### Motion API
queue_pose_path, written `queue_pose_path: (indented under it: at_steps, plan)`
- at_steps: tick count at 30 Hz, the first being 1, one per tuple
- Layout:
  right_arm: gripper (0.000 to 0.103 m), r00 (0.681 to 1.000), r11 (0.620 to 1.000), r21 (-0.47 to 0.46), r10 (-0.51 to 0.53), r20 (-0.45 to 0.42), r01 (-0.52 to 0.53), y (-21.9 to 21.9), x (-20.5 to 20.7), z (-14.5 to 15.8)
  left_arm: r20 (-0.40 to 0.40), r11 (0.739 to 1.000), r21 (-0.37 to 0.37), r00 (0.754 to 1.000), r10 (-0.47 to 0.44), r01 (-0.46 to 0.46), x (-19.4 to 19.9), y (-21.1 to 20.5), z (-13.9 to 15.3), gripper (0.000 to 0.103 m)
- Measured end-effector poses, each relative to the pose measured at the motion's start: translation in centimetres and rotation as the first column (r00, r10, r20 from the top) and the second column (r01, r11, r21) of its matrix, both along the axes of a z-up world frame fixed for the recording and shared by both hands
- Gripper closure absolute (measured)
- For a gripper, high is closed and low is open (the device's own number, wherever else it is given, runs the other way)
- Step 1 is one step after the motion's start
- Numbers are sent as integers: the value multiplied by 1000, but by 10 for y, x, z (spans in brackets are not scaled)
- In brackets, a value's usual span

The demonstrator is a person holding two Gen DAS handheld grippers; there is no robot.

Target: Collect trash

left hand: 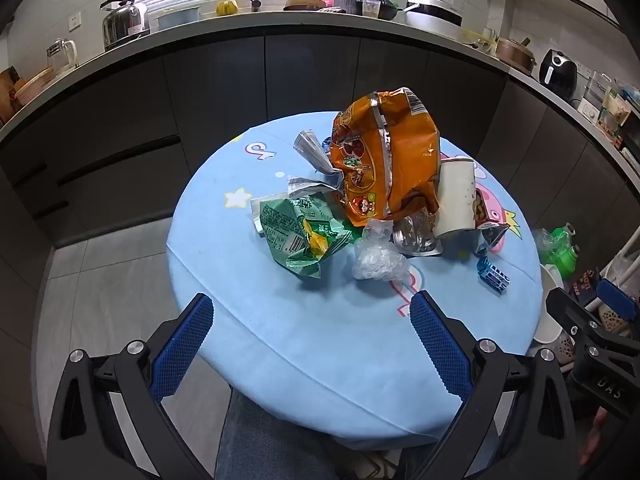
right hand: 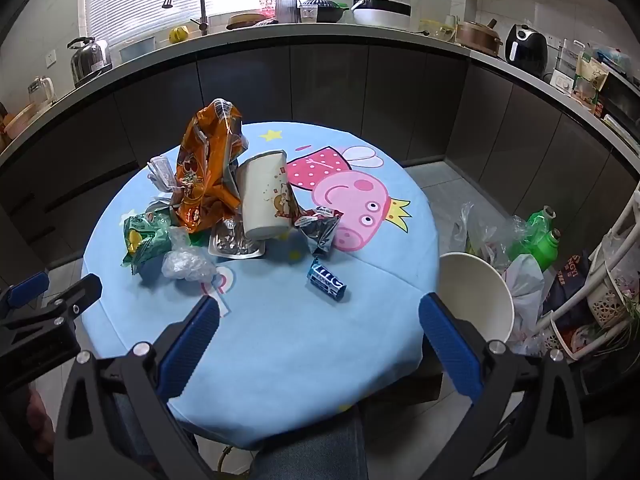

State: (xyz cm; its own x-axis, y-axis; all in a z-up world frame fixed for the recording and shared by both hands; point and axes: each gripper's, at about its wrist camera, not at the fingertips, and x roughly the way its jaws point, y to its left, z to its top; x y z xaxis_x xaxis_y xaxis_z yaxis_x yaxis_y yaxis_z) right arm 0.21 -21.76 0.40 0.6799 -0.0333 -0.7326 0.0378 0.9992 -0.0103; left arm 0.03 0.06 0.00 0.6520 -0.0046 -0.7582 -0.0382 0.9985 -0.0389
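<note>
Trash is heaped on a round table [left hand: 312,340] [right hand: 288,344] with a light blue cartoon cloth. The pile holds a tall orange snack bag [left hand: 384,156] [right hand: 208,168], a white paper cup [left hand: 456,200] [right hand: 264,200] lying tilted, a green wrapper [left hand: 300,232] [right hand: 144,236], a crumpled clear plastic wad [left hand: 378,258] [right hand: 186,264], a silver foil tray [left hand: 416,236] [right hand: 236,244] and a small blue pack [left hand: 494,274] [right hand: 326,284]. My left gripper [left hand: 312,308] hovers open over the near table edge, short of the pile. My right gripper [right hand: 320,312] is open too, just short of the blue pack.
A white bin [right hand: 476,296] stands on the floor right of the table, beside plastic bags and green bottles [right hand: 540,236]. A white rack [right hand: 600,292] is further right. Dark cabinets and a crowded counter [left hand: 280,20] curve behind. A person's leg in jeans [right hand: 308,452] shows below.
</note>
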Motion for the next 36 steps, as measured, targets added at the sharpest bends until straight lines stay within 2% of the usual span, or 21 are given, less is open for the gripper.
queue_pose_path:
  at_steps: [36]
  plan:
    - [3, 1000, 1000, -1, -1, -3, 1, 1, 0, -1, 9, 1000, 7, 1000, -6, 6, -3, -1, 5, 9]
